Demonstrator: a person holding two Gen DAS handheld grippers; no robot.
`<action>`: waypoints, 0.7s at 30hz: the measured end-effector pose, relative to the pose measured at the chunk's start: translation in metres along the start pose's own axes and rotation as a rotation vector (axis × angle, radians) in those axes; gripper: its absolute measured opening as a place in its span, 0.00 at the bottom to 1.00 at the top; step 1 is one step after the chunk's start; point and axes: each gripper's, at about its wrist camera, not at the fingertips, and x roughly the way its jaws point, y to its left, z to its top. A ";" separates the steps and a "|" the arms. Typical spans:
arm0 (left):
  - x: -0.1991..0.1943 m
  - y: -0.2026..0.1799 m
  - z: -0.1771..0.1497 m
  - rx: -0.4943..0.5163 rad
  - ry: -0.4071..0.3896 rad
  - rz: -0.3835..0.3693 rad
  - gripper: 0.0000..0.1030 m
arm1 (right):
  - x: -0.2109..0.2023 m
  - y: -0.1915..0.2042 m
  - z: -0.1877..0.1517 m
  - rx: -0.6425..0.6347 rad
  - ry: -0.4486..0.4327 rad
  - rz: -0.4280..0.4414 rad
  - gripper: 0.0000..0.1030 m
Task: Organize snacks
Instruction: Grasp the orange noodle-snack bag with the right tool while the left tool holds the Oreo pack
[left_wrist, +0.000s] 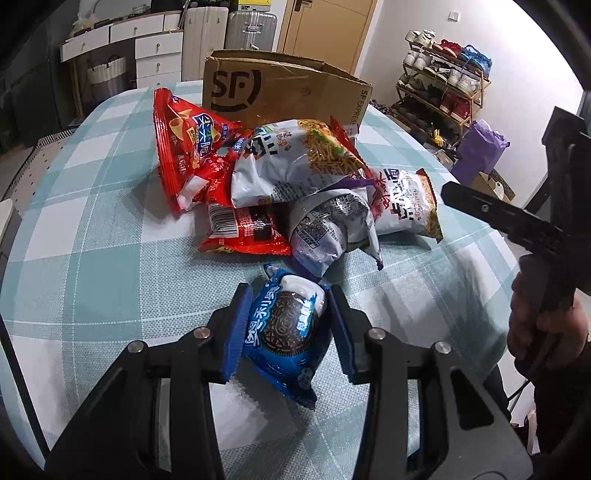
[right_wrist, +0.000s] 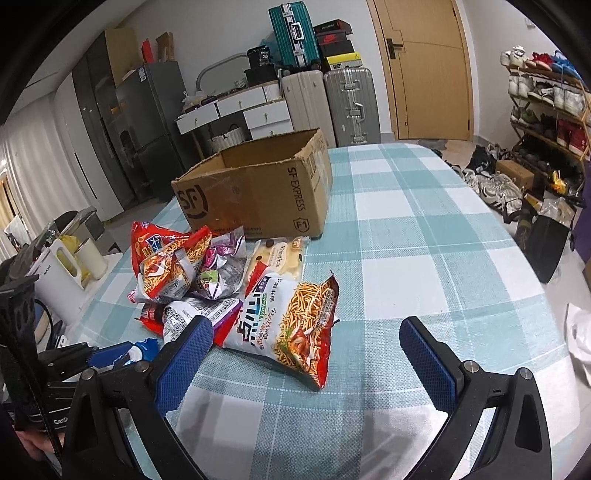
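Observation:
My left gripper (left_wrist: 290, 325) is shut on a blue Oreo packet (left_wrist: 286, 334), its blue pads pressed on both sides just above the checked tablecloth (left_wrist: 110, 229). Beyond it lies a pile of snack bags: a red cone-snack bag (left_wrist: 184, 147), white noodle-snack bags (left_wrist: 295, 162) and a red packet (left_wrist: 243, 229). An open SF cardboard box (left_wrist: 273, 88) stands behind the pile. My right gripper (right_wrist: 306, 350) is open and empty, low over the table, with a noodle-snack bag (right_wrist: 291, 325) lying just ahead between its fingers. The box (right_wrist: 258, 195) is farther back.
The right half of the tablecloth (right_wrist: 424, 229) is bare. A pale bread packet (right_wrist: 277, 258) lies in front of the box. Suitcases (right_wrist: 332, 103), drawers and a door stand behind; a shoe rack (right_wrist: 546, 110) is at the right. White containers (right_wrist: 66, 269) sit left of the table.

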 end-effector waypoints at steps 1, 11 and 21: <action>-0.001 0.000 0.000 -0.001 -0.006 0.005 0.38 | 0.003 -0.001 0.000 -0.001 0.001 0.003 1.00; -0.021 0.001 0.000 -0.005 -0.035 -0.003 0.38 | 0.031 -0.008 0.002 0.024 0.043 0.036 1.00; -0.030 -0.001 0.003 0.001 -0.048 -0.001 0.38 | 0.053 -0.011 0.005 0.056 0.086 0.079 1.00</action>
